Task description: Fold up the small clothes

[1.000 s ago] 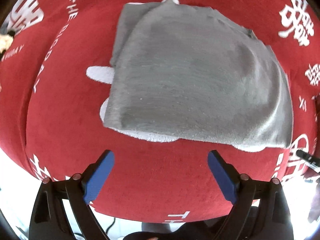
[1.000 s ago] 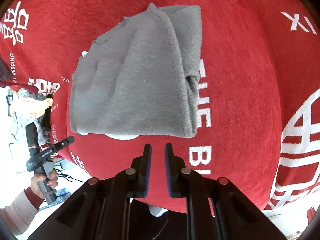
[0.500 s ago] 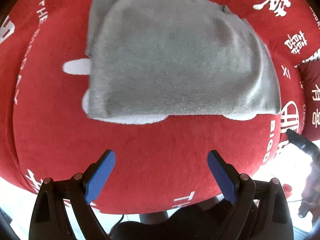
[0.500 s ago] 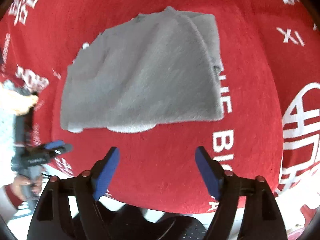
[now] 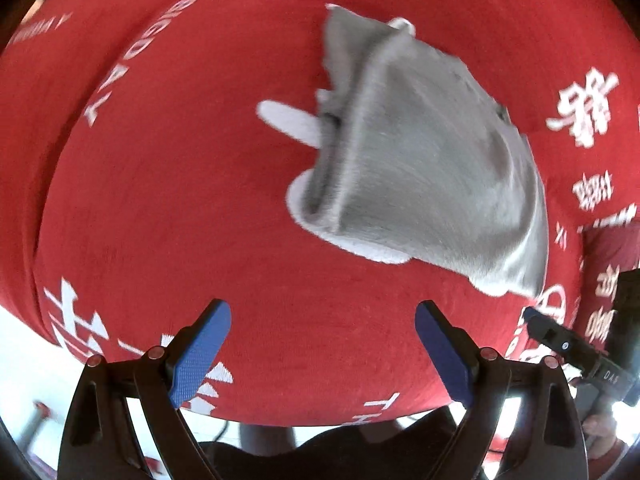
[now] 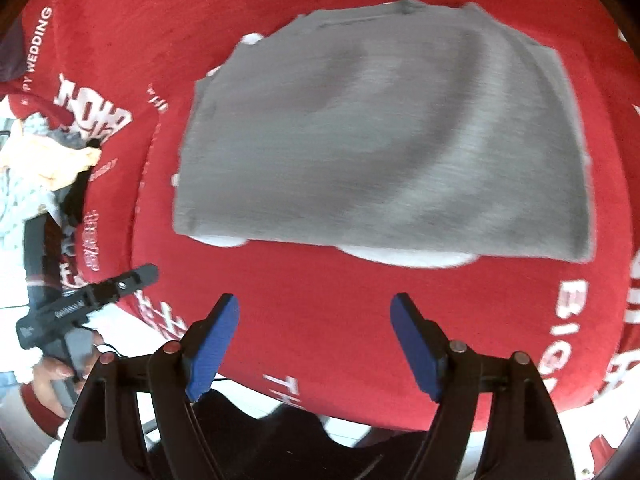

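Note:
A folded grey garment (image 5: 424, 152) lies on a red cloth (image 5: 168, 200) printed with white lettering. In the left wrist view it sits up and to the right of my left gripper (image 5: 322, 346), which stands open and empty over bare red cloth near the table's front edge. In the right wrist view the same grey garment (image 6: 384, 136) fills the middle, just beyond my right gripper (image 6: 316, 338). That gripper is open too, with nothing between its blue pads (image 6: 416, 344).
A pile of loose clothes (image 6: 44, 160) lies at the left edge in the right wrist view. The other hand-held gripper (image 6: 84, 304) and a hand show at lower left there. The table edge runs close under both grippers, with pale floor (image 5: 24, 344) beyond.
My right gripper went from shut to open and drew back from the garment. The left gripper swung left, so the garment now sits to its right. The garment lies still.

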The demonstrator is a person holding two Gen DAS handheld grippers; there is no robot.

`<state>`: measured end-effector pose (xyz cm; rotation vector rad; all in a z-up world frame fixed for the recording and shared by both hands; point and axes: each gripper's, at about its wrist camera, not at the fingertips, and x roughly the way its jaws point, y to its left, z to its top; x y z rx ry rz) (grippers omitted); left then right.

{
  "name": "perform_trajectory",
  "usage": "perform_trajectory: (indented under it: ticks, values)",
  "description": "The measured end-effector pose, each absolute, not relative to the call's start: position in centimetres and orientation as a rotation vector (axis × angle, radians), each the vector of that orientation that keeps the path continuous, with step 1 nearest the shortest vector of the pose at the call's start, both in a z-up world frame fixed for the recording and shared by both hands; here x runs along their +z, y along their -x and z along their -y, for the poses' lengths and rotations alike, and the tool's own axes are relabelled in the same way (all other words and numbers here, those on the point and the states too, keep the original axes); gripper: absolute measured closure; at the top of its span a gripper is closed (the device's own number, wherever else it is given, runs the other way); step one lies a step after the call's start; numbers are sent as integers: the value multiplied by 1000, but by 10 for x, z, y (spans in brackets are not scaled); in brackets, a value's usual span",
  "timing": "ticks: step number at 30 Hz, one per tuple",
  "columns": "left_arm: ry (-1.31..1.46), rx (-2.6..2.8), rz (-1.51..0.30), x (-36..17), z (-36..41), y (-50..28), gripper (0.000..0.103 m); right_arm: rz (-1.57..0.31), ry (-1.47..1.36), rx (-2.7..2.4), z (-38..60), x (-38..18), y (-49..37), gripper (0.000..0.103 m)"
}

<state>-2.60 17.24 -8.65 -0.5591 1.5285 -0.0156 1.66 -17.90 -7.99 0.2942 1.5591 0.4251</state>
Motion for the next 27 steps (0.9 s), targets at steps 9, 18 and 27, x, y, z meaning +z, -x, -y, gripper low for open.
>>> perform_trajectory:
  ticks: [9,18,27]
  values:
    - [692,17,-1456,-94,-192,28,9,-1635,-412,522,129,-111,-31,22]
    - [787,33,-1428,-104,-193,19,9,-1625,-716,505,126,-150,-39,22]
    - [835,8,-1423,-109,-203,19,9,-1602,-1015,457,138,-182,-29,27]
